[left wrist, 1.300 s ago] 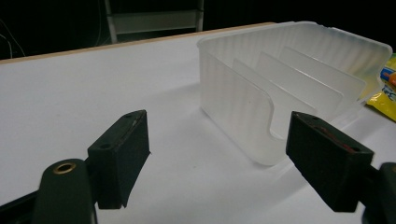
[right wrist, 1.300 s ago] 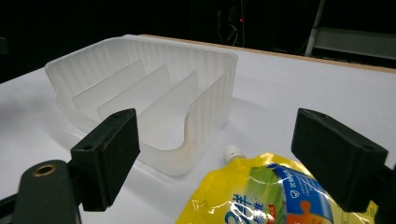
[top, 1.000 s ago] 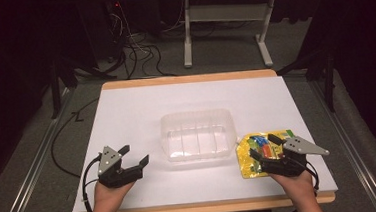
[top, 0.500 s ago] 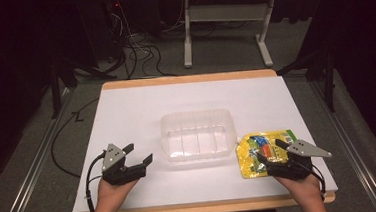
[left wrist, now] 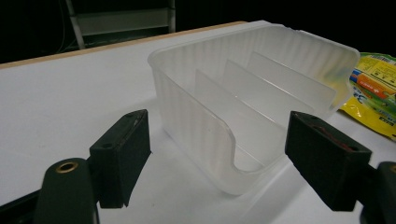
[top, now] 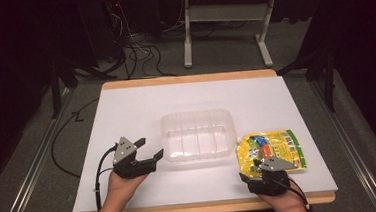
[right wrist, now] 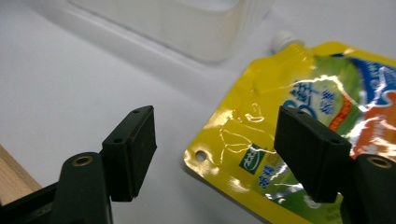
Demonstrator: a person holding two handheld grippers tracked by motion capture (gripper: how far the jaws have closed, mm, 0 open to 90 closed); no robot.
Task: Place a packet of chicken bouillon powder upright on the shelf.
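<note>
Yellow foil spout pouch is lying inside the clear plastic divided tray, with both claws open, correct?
Not inside. The yellow foil spout pouch lies on the white tabletop beside the clear plastic divided tray, as the high view shows. Both claws are open.

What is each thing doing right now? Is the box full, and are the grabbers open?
Clear plastic box: upright on the table, empty, no lid.
Yellow pouch: lying flat beside the box, white spout cap on.
Left gripper: open, holding nothing, fingers apart facing the box.
Right gripper: open, holding nothing, over the pouch's corner.
</note>
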